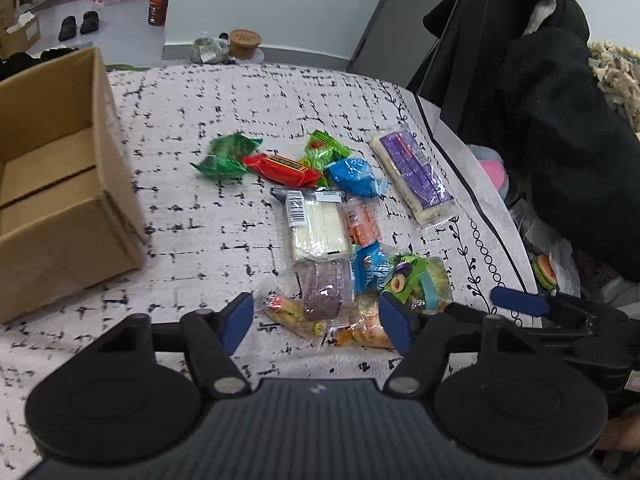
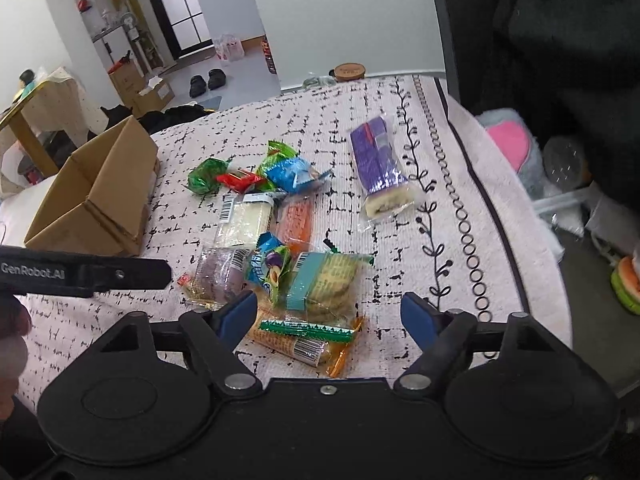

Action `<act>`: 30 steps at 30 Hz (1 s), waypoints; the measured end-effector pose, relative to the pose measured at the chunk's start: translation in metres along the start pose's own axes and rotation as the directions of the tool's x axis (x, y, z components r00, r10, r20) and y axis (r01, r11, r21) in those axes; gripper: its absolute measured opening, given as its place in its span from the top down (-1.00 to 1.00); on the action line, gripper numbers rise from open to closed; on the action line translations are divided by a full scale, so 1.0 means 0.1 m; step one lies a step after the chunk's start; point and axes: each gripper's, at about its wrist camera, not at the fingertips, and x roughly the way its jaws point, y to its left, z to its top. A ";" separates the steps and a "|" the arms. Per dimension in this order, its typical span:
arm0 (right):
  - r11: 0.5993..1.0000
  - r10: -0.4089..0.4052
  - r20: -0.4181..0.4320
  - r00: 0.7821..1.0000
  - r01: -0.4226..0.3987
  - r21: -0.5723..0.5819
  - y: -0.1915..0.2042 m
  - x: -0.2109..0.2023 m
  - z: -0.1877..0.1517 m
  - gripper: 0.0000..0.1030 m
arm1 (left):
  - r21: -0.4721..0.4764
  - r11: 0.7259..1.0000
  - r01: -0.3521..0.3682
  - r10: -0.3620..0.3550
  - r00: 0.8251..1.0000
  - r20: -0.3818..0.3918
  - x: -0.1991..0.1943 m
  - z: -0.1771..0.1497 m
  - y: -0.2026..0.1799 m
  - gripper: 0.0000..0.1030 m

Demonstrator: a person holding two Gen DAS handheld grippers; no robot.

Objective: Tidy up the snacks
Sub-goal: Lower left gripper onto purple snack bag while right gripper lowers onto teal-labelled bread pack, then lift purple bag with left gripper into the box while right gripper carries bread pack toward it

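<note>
Several wrapped snacks lie in a loose heap on a white cloth with black dashes. An open cardboard box stands at the left, and what shows of its inside is bare. My left gripper hovers open over the near end of the heap, with a purple cake packet and a cracker packet between its blue pads. My right gripper is open just above a teal-labelled cookie packet and a green-striped cracker packet. A long purple roll-cake packet lies apart at the right.
A white packet, a red one, a green one and a blue one lie farther back. Black clothing hangs beyond the table's right edge, above a pink plush. A round wooden-lidded container stands behind.
</note>
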 end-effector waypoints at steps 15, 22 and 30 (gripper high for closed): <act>0.999 0.033 -0.040 0.999 -0.032 0.005 -0.02 0.39 -0.01 -0.14 | 0.019 0.999 0.031 -0.030 0.998 -0.059 0.49 0.08 -0.08 0.01; 1.000 0.021 -0.041 0.999 -0.021 -0.001 -0.12 0.30 -0.02 0.01 | 0.031 0.999 0.033 -0.030 0.996 -0.081 0.62 0.06 -0.12 0.26; 0.999 -0.039 -0.052 0.998 0.039 -0.014 -0.11 0.38 0.04 -0.23 | 0.028 0.999 0.020 -0.018 0.997 -0.076 0.63 0.05 -0.13 0.37</act>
